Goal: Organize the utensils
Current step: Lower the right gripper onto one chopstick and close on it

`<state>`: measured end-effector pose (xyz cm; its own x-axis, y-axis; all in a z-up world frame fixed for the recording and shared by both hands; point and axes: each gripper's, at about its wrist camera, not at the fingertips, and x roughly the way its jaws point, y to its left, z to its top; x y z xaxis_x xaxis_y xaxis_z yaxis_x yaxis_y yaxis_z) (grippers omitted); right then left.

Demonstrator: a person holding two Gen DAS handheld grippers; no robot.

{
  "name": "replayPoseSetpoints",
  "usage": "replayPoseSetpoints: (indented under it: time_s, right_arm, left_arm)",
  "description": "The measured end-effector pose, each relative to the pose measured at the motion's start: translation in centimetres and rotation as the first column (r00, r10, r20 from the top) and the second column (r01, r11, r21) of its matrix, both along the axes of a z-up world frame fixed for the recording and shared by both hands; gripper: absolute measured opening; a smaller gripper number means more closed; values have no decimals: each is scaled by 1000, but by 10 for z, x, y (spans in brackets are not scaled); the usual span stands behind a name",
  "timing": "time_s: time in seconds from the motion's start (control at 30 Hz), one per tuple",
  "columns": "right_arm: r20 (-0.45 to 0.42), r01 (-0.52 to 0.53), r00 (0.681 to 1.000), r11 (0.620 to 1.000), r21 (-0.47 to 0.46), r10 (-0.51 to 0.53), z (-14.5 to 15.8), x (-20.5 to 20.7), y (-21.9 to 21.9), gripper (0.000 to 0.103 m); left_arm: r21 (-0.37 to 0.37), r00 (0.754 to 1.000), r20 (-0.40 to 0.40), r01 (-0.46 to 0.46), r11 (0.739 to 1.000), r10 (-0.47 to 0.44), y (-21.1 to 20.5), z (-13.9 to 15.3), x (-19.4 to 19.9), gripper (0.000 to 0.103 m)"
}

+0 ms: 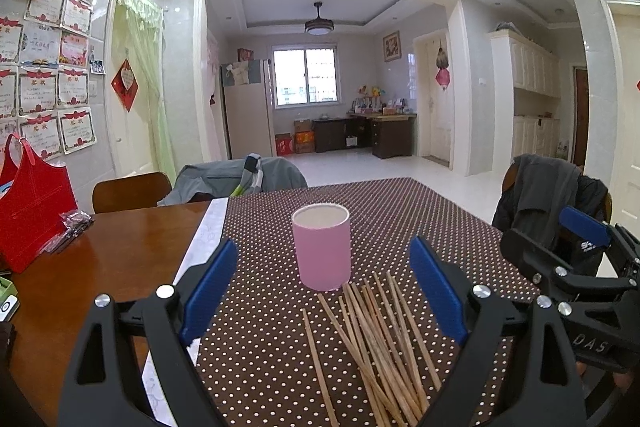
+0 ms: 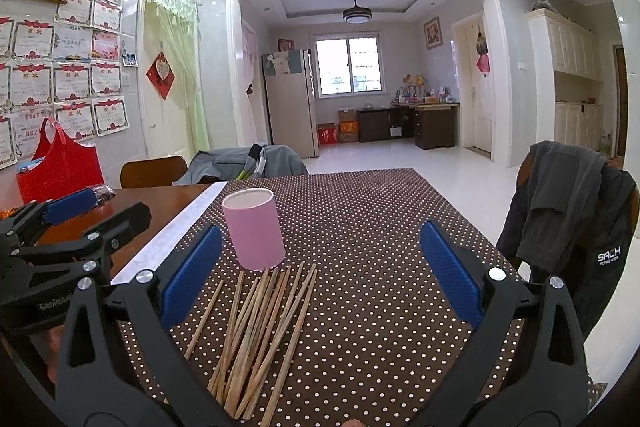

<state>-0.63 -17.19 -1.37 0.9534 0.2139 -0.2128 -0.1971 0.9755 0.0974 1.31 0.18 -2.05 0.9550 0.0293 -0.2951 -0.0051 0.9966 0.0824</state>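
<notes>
My left gripper (image 1: 324, 299) and right gripper (image 2: 320, 275) both gape wide, holding nothing. The loose wooden chopsticks (image 1: 376, 347) lie on the dotted brown tablecloth (image 1: 400, 211) between them, long axes pointing away toward the upright pink cylindrical cup (image 1: 321, 247). Neither gripper seems nearer.

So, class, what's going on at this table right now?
A person holds a two-finger tool in each hand over a dotted tablecloth. The left tool and the right tool are both open and empty. A loose pile of wooden chopsticks lies in front of an upright pink cup; none are in the cup yet.
</notes>
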Motion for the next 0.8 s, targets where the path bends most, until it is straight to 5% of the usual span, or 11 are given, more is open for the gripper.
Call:
replayPoseSetpoints:
  time_s: [0.27,0.57,0.8]
  right_arm:
    - [-152,-68,986,998,14,69,-17,34,2,97]
    - [-333,-67,942,994,-89,34,-46,68,9,97]
    - [-454,-99,891,986,-133,28,-67,90,15,97]
  left_arm:
    - [-34,977,-213,17,999,-24,12,-23,32,86]
    - [-48,859,-512,-63,997,29,46,-72,66,86]
    - [-117,792,-610,-79,990,-9,63,-96,75,86]
